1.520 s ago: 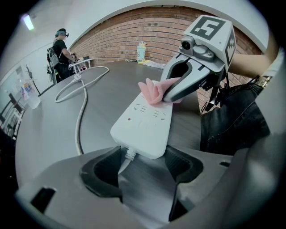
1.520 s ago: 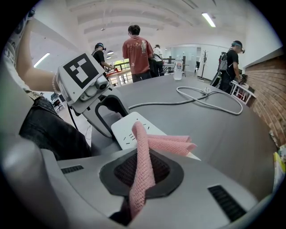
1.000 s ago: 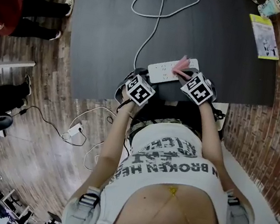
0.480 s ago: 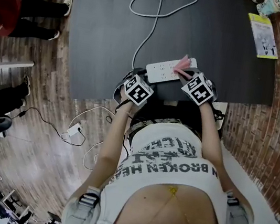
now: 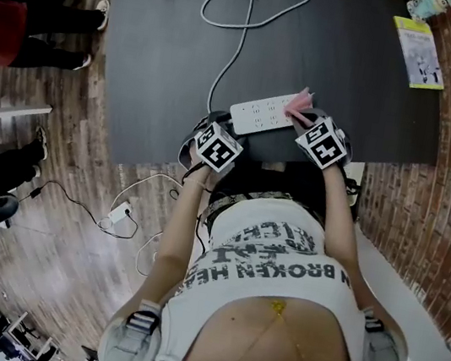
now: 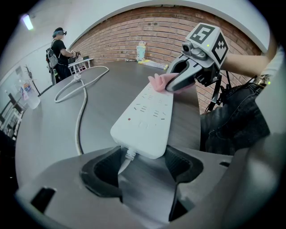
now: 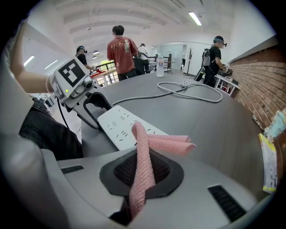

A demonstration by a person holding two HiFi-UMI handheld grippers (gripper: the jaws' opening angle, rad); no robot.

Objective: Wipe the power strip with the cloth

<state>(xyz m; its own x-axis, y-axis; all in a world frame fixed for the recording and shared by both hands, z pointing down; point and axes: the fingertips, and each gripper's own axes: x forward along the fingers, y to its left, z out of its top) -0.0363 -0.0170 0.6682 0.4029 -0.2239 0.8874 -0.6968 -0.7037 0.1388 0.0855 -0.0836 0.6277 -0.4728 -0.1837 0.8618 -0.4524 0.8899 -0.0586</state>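
Fingers (image 7: 167, 172) of the right gripper (image 7: 142, 179) pinch the floppy cloth (image 7: 154, 143); left gripper (image 6: 143, 167) clamps the stiff, probably light and slick power strip (image 6: 145, 114) by its eight-o'clock cord end.

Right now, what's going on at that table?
A person stands at the dark table with a tool in each hand. The left tool has its jaws closed on the cord end of the white power strip, holding it in place. The right tool pinches a pink cloth, whose free end lies on the strip's far end. The strip's cord trails away across the table. The wiping looks to be under way.
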